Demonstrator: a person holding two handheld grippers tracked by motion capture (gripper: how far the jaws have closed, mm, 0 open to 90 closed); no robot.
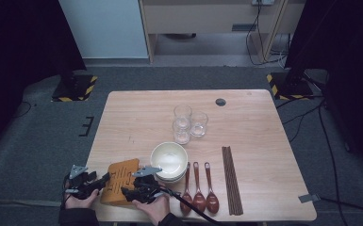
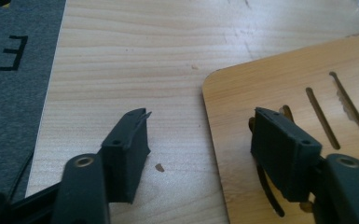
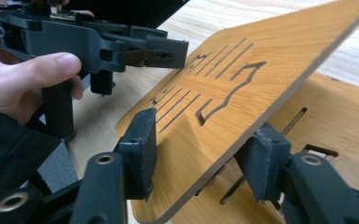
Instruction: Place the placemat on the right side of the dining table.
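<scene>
Stacked bowls [image 1: 169, 161] empty, glasses [image 1: 189, 124] empty

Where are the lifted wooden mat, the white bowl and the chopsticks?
Lifted wooden mat [image 3: 261, 60], right gripper view, on its slotted top face.
White bowl [image 1: 169, 159], high view, on its inner wall.
Chopsticks [image 1: 231, 179], high view, on the middle of the bundle.

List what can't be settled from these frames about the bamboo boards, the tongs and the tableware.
- Board count: in the high view the bamboo boards merge into one shape; too small, and partly hidden by the hands.
- Right tongs: in the right gripper view, pad contact with the tilted top board is unclear.
- Bowls: the stack's number is too small to count.
- Chopsticks: individual sticks blur together.
</scene>
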